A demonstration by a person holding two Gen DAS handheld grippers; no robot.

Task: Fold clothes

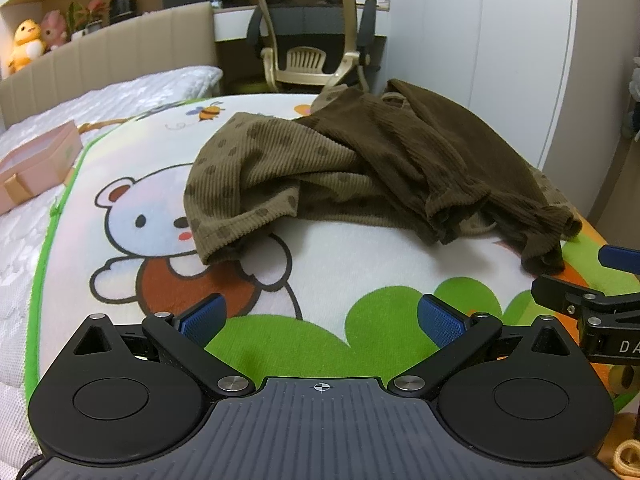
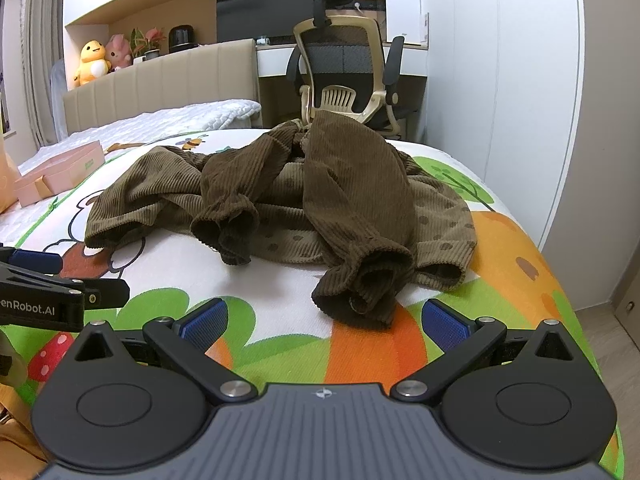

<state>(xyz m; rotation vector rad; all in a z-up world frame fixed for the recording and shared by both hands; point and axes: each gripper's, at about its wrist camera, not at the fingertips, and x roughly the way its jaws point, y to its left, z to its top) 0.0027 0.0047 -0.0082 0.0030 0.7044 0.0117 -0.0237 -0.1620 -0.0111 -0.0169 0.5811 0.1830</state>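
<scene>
Both grippers hovered low over the cartoon play mat (image 1: 352, 248) on the bed, nothing grasped. The left gripper (image 1: 320, 320) had its jaws spread wide and empty; the right gripper (image 2: 324, 322) was also wide and empty.

The brown corduroy garment (image 2: 352, 184) lay crumpled on the mat, at 12 o'clock from the right gripper and 1 o'clock from the left. Dark ribbed parts were heaped over a lighter dotted fabric (image 1: 256, 164); whether that was one garment or two I could not tell. One dark cuff (image 2: 368, 284) lay just beyond the right gripper's pads (image 2: 444, 326), another cuff (image 2: 228, 228) at 11 o'clock.

Risks, as I judged them:
- The heap was layered and twisted, so a pinch at the near cuff could catch only the top layer and drag the pile instead of spreading it.
- The thick corduroy could bunch between the pads and slip out mid-lift.
- The near cuff sat close to the mat's front edge, so a pull toward the person might slide the cloth off the bed.
- The grippers were near each other, so both reaching inward could knock together.

Containers: a pink box (image 1: 36, 164) sat open at 10 o'clock on the white quilt (image 1: 132, 92), well apart from the clothes. Its inside looked bare from the left wrist view, though the bottom was partly hidden.
</scene>
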